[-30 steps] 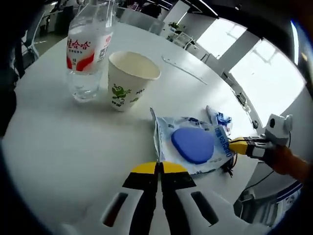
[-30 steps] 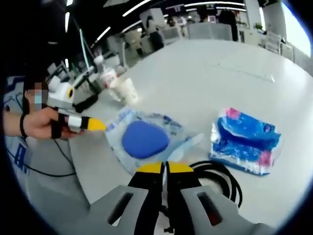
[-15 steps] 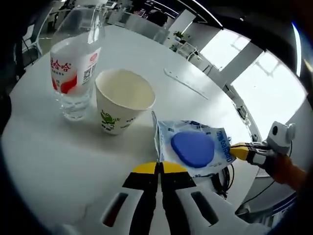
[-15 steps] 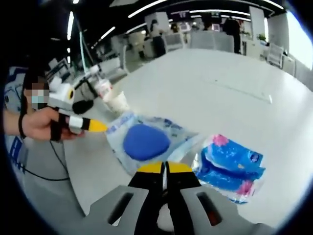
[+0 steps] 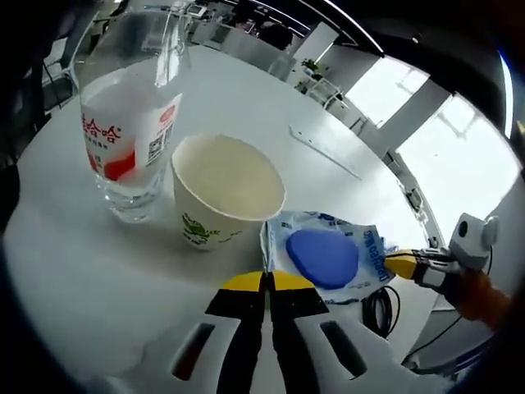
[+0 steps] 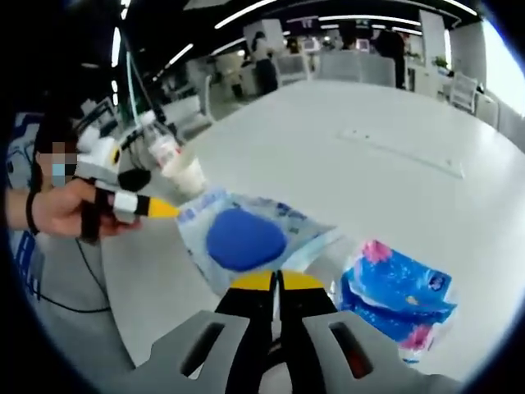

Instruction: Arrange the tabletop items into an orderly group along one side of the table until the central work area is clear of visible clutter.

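Note:
A clear plastic packet (image 5: 328,256) with a blue pad inside hangs between both grippers, just right of a paper cup (image 5: 225,195) and a water bottle (image 5: 127,123). My left gripper (image 5: 267,279) is shut on the packet's near edge. My right gripper (image 5: 400,264) is shut on its far edge. In the right gripper view the packet (image 6: 244,238) lies just ahead of my right gripper (image 6: 276,281). The left gripper (image 6: 160,210), held in a hand, pinches its left corner there. The cup (image 6: 184,174) and bottle (image 6: 162,148) stand behind.
A blue tissue pack (image 6: 398,294) lies on the white round table (image 6: 328,123) to the right of the packet. A black cable (image 5: 379,305) coils near the table edge. A thin white strip (image 5: 324,151) lies farther out on the table.
Both grippers have carried the packet toward the cup and bottle, which now loom closer in the left gripper view. The tissue pack and cable stayed behind.

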Demonstrator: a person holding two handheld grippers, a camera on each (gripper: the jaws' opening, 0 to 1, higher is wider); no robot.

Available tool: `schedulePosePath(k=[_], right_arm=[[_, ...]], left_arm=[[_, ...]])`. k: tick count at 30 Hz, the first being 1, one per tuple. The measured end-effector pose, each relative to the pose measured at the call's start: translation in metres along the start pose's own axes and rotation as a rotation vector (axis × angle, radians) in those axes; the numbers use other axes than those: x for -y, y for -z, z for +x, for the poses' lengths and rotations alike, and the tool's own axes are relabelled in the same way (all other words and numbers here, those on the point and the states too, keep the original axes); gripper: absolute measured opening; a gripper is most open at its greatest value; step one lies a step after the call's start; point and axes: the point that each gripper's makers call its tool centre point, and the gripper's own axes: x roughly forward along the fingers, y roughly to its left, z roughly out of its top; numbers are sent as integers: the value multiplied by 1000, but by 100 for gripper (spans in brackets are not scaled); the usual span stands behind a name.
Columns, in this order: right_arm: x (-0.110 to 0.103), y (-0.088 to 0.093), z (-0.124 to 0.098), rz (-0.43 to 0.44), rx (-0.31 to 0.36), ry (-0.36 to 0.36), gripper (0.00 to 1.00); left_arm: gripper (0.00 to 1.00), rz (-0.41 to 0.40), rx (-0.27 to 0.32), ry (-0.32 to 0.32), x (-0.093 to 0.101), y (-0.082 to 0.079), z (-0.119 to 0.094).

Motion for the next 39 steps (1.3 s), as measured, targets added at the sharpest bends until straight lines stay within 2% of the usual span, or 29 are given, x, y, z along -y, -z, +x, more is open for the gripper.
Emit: schedulePosePath(k=[13,20,30,32,35,39], right_arm=[[11,15,14,30,-44,29,0],[20,11,17,40,-35,64,0],[29,14,13,39,-40,99,0],[31,16,11,35,-46,109,0],[31,15,4,42,-24,124,2],[30,19,-2,30,-19,131,9]], left_arm=[[0,-40,-11,-13,-7,8,7],[0,-52,-5,-15,-6,5,12],[0,-66,0,-15,-3,3,16],[0,-82,4,4,-1,4,15],[7,-90,-2,15,2,7,13],[9,-85,12,24,3,7,7]])
